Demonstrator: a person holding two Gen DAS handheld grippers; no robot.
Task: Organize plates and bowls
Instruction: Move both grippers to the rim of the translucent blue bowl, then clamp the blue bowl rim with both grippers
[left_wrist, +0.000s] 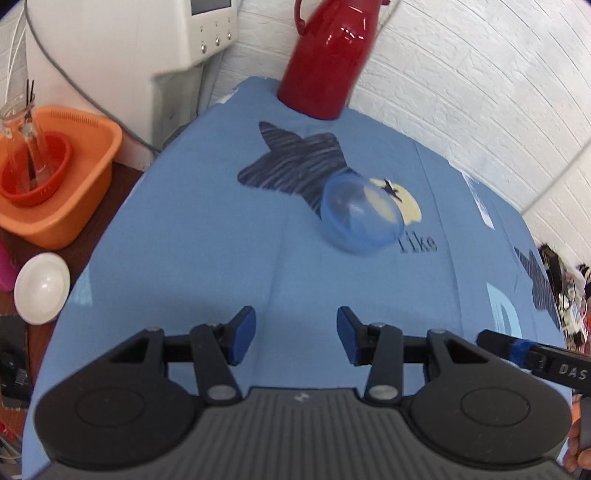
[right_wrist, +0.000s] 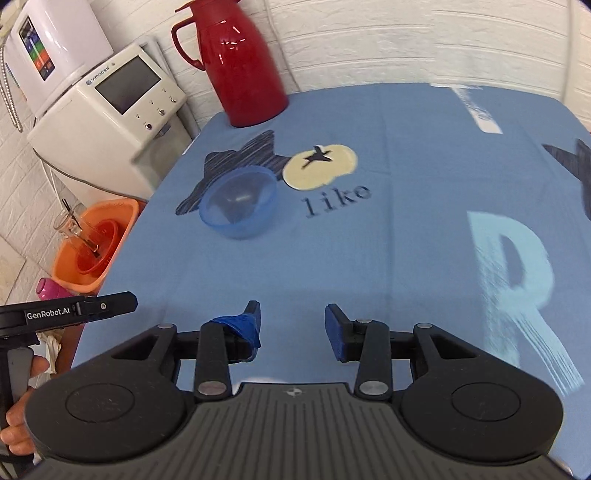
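A translucent blue plastic bowl (right_wrist: 239, 201) sits upright, mouth up, on the blue printed tablecloth (right_wrist: 406, 240), overlapping the dark star print, beside the word "like". Being round, it has no long axis. The left gripper (left_wrist: 296, 334) and right gripper (right_wrist: 291, 328) hover near the cloth's front edge, jaws apart, empty

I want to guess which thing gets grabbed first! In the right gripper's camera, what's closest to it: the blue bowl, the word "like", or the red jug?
1. Blue bowl, ahead-left of the right gripper.
2. Word "like", straight ahead; nearly tied with the bowl.
3. Red jug, at the table's far edge.
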